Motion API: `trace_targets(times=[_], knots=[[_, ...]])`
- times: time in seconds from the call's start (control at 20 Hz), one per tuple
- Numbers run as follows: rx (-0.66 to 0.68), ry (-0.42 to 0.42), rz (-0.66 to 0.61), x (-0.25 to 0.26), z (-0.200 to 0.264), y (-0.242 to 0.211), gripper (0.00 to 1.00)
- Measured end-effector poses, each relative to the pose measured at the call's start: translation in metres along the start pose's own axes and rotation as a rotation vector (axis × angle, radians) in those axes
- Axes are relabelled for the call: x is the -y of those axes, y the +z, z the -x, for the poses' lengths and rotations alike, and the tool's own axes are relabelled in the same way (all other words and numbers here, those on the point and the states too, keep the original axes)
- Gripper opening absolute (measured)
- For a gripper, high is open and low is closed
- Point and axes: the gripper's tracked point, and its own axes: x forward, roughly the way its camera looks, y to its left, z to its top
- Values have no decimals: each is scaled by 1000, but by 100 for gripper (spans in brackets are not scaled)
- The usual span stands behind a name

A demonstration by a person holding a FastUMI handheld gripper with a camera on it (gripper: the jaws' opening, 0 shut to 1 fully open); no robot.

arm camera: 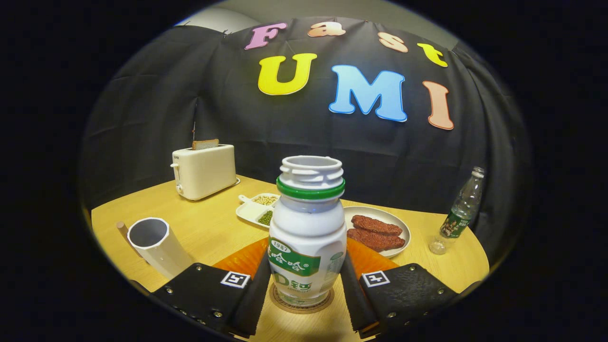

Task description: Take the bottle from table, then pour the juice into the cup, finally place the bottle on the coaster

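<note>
While claw [304, 289] gapes, bottle [307, 237] stands between.

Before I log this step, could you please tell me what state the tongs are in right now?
Tongs: open, fingers on either side of the bottle with a slight gap; bottle standing on the coaster.

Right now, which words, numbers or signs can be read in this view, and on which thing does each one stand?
Juice bottle, on the coaster, flanked by the fingers of the gripper, contact unclear: printed label, not quoted here.
Water bottle: label too small to read.
Toaster: tiny mark, too small to read.
Square tags on the fingers: coded patterns, no words.
</note>
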Motion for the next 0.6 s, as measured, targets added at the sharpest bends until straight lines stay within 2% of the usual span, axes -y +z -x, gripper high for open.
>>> trace_targets(times=[0.6], knots=[[24,19,-43,-1,-5,-8,71]])
